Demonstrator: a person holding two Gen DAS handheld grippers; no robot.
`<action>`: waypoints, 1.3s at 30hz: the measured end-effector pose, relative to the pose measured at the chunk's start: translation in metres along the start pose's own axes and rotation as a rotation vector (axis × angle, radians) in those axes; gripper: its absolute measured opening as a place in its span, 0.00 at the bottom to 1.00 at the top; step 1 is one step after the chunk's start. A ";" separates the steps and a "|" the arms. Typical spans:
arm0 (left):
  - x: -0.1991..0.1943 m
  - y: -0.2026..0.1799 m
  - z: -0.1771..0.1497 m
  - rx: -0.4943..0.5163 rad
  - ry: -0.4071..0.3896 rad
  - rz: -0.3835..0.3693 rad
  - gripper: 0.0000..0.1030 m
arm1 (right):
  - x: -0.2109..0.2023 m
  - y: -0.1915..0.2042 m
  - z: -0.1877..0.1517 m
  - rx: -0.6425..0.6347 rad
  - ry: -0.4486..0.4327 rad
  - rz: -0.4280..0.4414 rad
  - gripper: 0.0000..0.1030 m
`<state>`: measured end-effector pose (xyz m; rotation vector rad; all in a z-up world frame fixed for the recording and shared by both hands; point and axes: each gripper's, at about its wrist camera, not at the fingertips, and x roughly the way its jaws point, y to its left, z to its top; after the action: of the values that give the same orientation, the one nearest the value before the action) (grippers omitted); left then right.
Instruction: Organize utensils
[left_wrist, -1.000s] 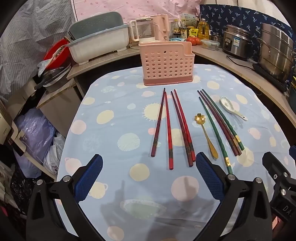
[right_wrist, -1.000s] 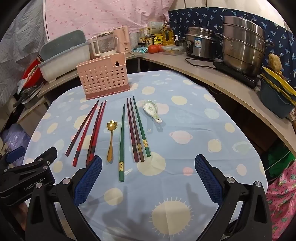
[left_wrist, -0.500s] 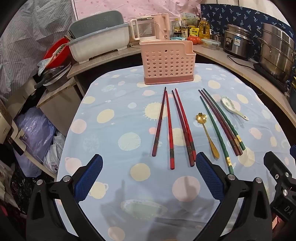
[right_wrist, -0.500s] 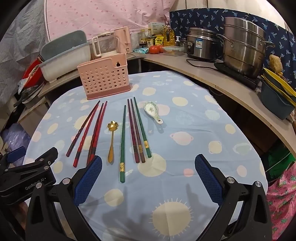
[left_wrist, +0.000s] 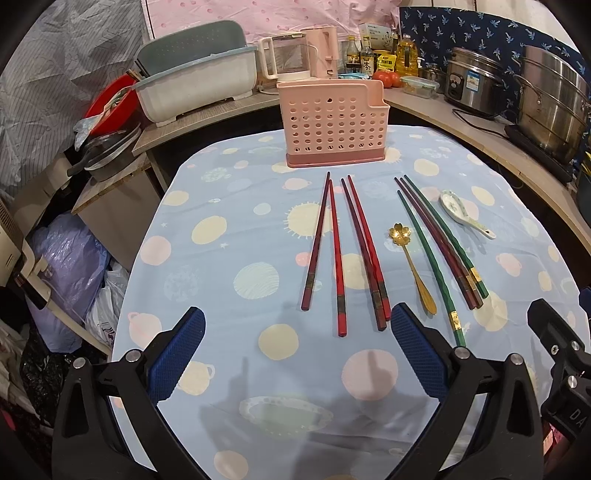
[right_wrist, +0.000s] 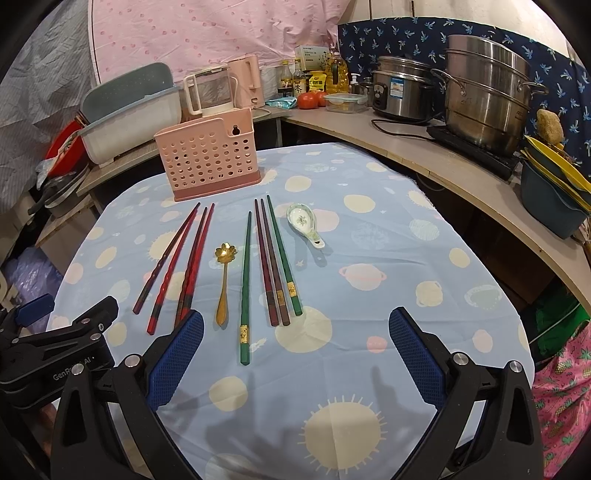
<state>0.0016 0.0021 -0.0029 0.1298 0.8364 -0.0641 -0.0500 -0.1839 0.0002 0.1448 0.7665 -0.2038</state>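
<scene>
Left wrist view: the table (left_wrist: 229, 258) spreads ahead of both tongs, and the pink holder (left_wrist: 332, 125) stands at its far end. The left tongs (left_wrist: 297, 354) hover low over the near edge, level, fingers spread wide and empty; the red chopsticks (left_wrist: 340, 254) lie just beyond them. The right tongs (right_wrist: 295, 354) hover alongside, equally wide and empty, with the green chopsticks (right_wrist: 245, 288), gold spoon (right_wrist: 223, 280) and ceramic spoon (right_wrist: 304, 223) ahead.
</scene>
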 end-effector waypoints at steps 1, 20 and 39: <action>0.000 0.000 0.000 0.001 -0.001 0.000 0.93 | 0.000 0.000 0.000 0.000 0.000 0.001 0.94; 0.000 -0.001 0.001 0.000 0.002 -0.001 0.93 | 0.000 0.000 0.000 0.001 -0.002 0.002 0.94; 0.001 -0.001 0.002 -0.005 0.001 0.004 0.93 | 0.000 0.000 0.001 0.002 -0.002 0.003 0.94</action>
<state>0.0034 0.0009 -0.0026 0.1270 0.8374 -0.0580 -0.0498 -0.1842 0.0008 0.1475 0.7637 -0.2016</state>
